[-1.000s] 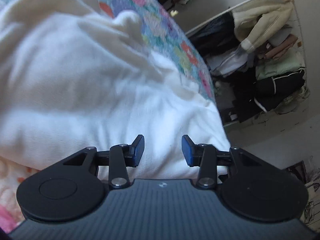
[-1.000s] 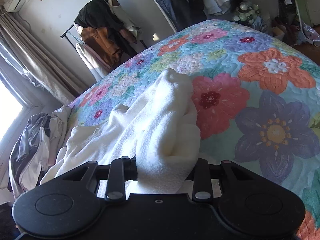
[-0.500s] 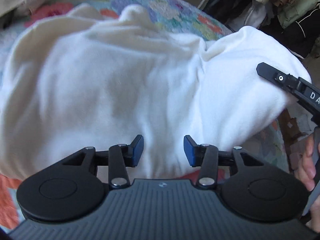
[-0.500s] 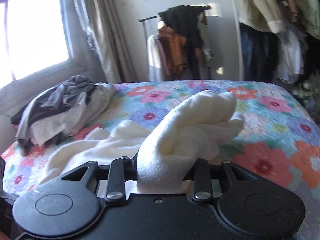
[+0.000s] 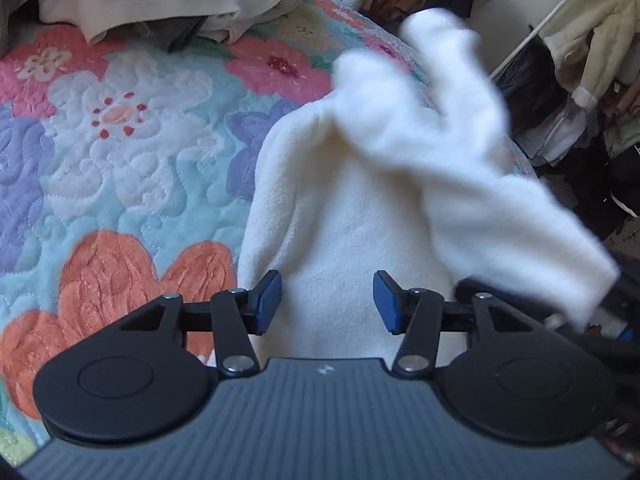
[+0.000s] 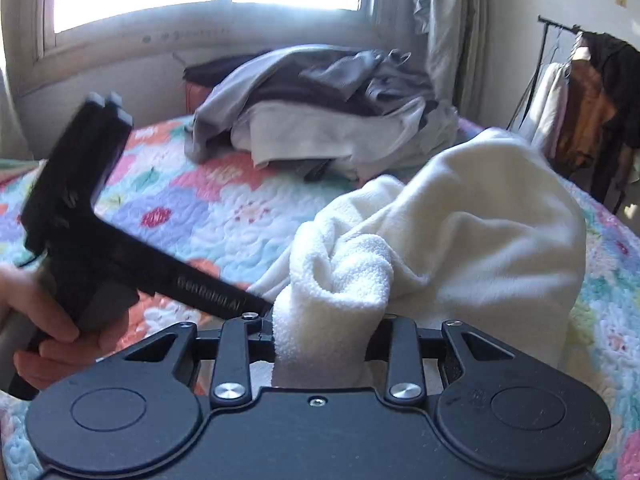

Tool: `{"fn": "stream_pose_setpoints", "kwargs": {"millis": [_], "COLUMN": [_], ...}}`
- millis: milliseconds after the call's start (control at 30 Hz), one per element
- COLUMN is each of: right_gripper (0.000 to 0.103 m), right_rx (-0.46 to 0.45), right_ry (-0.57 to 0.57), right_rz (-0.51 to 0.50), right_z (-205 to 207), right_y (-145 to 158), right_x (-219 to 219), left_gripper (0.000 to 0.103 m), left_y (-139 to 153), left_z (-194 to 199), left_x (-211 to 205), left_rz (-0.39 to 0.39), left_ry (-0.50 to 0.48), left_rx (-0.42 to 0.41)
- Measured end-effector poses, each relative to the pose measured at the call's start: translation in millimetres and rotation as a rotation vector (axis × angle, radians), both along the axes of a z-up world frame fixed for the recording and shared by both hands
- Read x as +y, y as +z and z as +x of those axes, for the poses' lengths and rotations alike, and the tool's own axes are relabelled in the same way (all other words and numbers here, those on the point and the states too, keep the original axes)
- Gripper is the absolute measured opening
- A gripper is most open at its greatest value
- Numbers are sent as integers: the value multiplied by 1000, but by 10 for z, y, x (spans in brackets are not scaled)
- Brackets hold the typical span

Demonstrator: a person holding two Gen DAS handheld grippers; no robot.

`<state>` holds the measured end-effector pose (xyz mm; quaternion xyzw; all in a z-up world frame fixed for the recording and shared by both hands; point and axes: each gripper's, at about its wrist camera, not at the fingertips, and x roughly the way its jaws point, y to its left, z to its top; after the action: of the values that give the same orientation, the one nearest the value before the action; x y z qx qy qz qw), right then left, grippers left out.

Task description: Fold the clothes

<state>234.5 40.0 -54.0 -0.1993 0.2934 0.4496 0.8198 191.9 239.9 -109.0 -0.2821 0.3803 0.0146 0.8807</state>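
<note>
On quilt [image 5: 120, 152] | right gripper [image 6: 320, 344] clamps white garment [image 6: 460, 240] | left gripper [image 5: 327, 300] fingers apart

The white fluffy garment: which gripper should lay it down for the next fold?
Probably the right gripper: it is shut on the white garment, lifting a bunch. The left gripper is open, holding nothing.

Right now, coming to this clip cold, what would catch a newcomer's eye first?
The cream fleece garment fills the middle of both views, one bunched end clamped in the right gripper while the rest drapes onto the bed. Under it spreads the bright floral quilt. The left gripper hangs open just above the fleece, gripping nothing, and a heap of grey and white clothes sits at the far side of the bed below the window.
</note>
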Motion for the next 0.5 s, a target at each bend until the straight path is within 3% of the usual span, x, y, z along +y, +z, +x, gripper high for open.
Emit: {"fn": "stream_pose_setpoints", "kwargs": {"millis": [133, 267, 400, 500], "right_gripper": [37, 38, 38, 38], "right_rx": [20, 51, 70, 78], "right_ry": [-49, -53, -55, -13], "right_rz": [-29, 66, 181, 130], "right_z": [-52, -46, -53, -130], "right_y": [-222, -28, 176, 10], "right_x": [58, -68, -122, 45], "left_gripper": [50, 50, 50, 50], "left_y": [-1, -28, 109, 223], "left_z": [51, 11, -15, -58], "left_x": [77, 315, 492, 560], "left_rz": [39, -41, -114, -142], "left_ry": [30, 63, 67, 67], "left_rx": [-13, -16, -97, -163]}}
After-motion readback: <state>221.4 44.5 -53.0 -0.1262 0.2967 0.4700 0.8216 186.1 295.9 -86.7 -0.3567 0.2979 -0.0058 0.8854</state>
